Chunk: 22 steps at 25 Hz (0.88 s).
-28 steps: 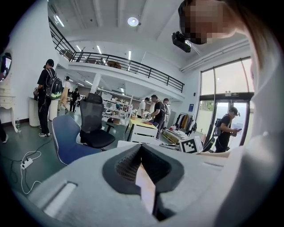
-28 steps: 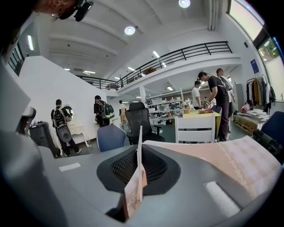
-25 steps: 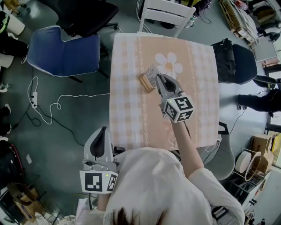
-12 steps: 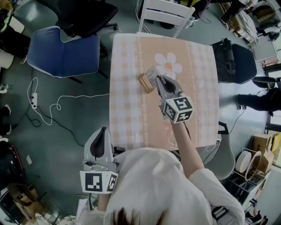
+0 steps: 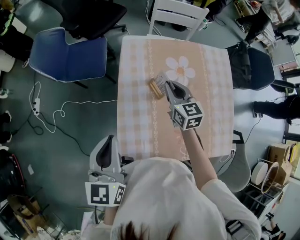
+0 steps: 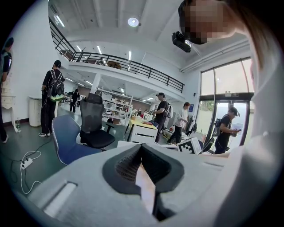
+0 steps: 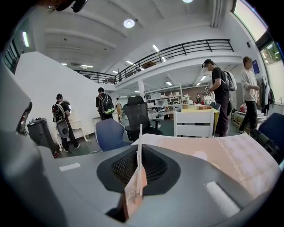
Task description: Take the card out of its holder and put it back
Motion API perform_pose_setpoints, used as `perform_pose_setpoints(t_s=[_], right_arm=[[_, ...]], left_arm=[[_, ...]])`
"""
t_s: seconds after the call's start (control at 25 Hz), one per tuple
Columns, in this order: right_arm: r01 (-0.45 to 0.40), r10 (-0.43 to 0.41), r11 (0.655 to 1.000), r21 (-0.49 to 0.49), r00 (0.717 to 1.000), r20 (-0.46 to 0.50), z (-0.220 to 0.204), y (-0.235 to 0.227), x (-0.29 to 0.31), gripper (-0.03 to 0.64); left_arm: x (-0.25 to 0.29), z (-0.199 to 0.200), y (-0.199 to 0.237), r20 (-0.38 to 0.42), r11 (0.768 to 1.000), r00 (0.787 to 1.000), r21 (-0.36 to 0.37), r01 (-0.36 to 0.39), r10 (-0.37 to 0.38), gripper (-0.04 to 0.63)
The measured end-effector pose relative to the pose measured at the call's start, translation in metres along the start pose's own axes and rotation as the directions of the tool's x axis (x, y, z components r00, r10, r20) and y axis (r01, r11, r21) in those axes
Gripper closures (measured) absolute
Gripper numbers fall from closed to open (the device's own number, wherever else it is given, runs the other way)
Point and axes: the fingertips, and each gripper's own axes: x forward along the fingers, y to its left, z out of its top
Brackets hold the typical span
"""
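A small wooden card holder (image 5: 154, 88) sits on the peach checked tablecloth (image 5: 136, 122), just left of the flower print. My right gripper (image 5: 167, 84) is right beside the holder and shut on the card (image 5: 161, 78), which sticks out from its tips above the holder. In the right gripper view the card (image 7: 139, 150) stands edge-on between the jaws of that gripper (image 7: 140, 155). Whether the card's lower edge touches the holder is hidden. My left gripper (image 5: 109, 139) hangs off the table's near edge, shut and holding nothing; its tips (image 6: 142, 148) meet.
A blue chair (image 5: 70, 56) stands left of the table, a white chair (image 5: 180, 14) at its far side, and a dark chair (image 5: 260, 65) to the right. A white cable (image 5: 51, 115) lies on the floor at the left. People walk in the background.
My right gripper, still holding the card, has shifted slightly towards the far left, over the holder. The left gripper has not moved.
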Motion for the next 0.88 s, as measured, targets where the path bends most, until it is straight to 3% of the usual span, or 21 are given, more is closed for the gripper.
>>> perform_pose_setpoints(t_s=[0.88], right_arm=[[-0.005, 0.006, 1.000, 0.018, 0.999, -0.053, -0.029, -0.002, 0.011, 0.601]], left_arm=[[0.002, 0.000, 0.000, 0.000, 1.000, 1.000, 0.001, -0.003, 0.003, 0.595]])
